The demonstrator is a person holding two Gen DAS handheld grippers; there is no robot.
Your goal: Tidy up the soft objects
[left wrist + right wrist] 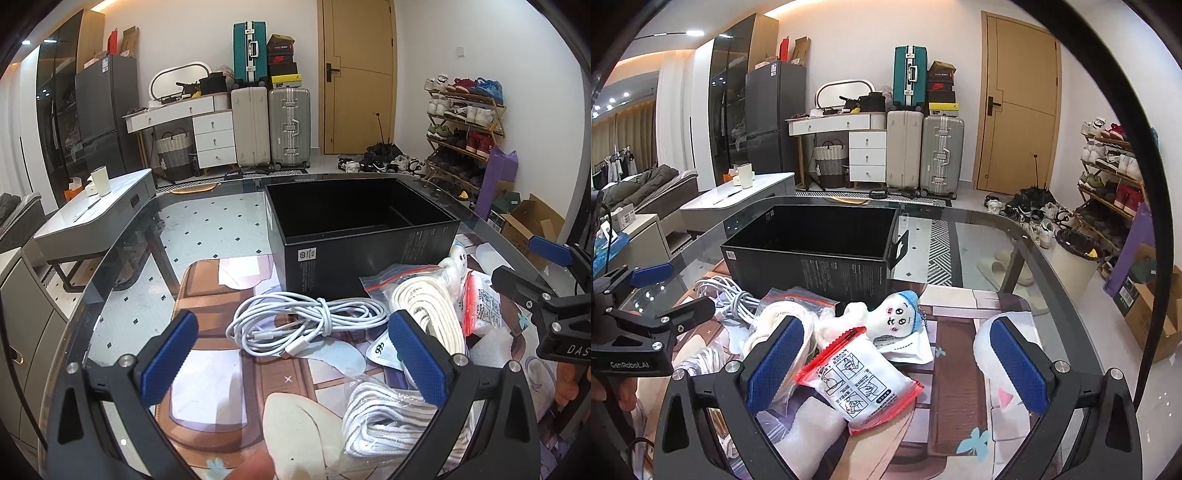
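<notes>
Both tools are black plastic frames with silver screws at the finger joints. The left gripper point(293, 354) and right gripper point(899, 363) carry blue, ribbed pads point(168, 356). One frame reads "GenRobot.AI" in white, the other "DAS". Bare skin shows at the edges.

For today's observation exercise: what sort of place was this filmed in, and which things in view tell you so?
Most likely a lived-in home, perhaps an apartment's entry and living area. A shoe rack stands by the wooden door, suitcases are stacked against the wall, and a fridge stands beyond the glass table.
</notes>
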